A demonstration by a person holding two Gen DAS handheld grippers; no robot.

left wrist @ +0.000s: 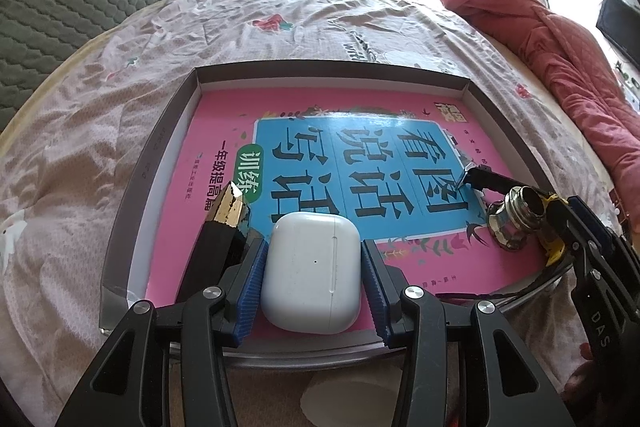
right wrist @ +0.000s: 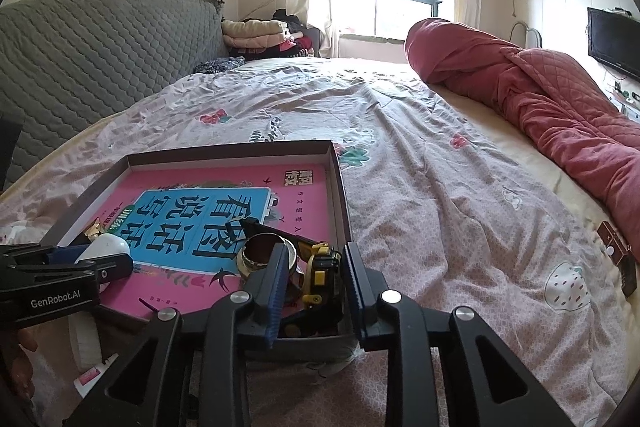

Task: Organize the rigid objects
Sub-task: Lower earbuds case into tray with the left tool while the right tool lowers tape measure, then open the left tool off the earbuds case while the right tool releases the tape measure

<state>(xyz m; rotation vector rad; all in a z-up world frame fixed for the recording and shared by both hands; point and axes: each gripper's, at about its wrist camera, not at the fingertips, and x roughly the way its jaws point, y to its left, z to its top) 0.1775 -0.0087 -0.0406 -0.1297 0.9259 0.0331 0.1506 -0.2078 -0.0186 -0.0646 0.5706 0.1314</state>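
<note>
Black tongs arms with blue ribbed pads fill the bottom of both wrist views. Left tongs (left wrist: pixel 314 279) stand around a white earbud case (left wrist: pixel 310 269) that lies flat on the pink workbook cover inside the shallow box; a thin gap seems to show between each pad and the case's sides, so I cannot tell whether the pads press on it. Just to the left of the case a black stick with a gold-flaked tip (left wrist: pixel 222 231) lies on the same cover, its tip pointing away from the camera. The box (left wrist: pixel 160 147), a low cardboard tray with dark walls, rests on the flowered bedsheet (left wrist: pixel 280 39), and the pink workbook (left wrist: pixel 224 131) with its blue title panel covers nearly all of its floor. Right tongs (right wrist: pixel 316 281) sit at the box's near right corner, parted, with a yellow and black tape measure (right wrist: pixel 320 269) between the pads; a gap shows beside it on the right pad's side and the pads do not clamp it. Touching the tape measure on its left is a shiny metal fitting (right wrist: pixel 262 253) with an open round mouth, standing on the workbook. A rolled red quilt (right wrist: pixel 540 95) lies along the far right of the bed, well apart from the box, and a grey quilted headboard (right wrist: pixel 88 47) rises at the left.
</note>
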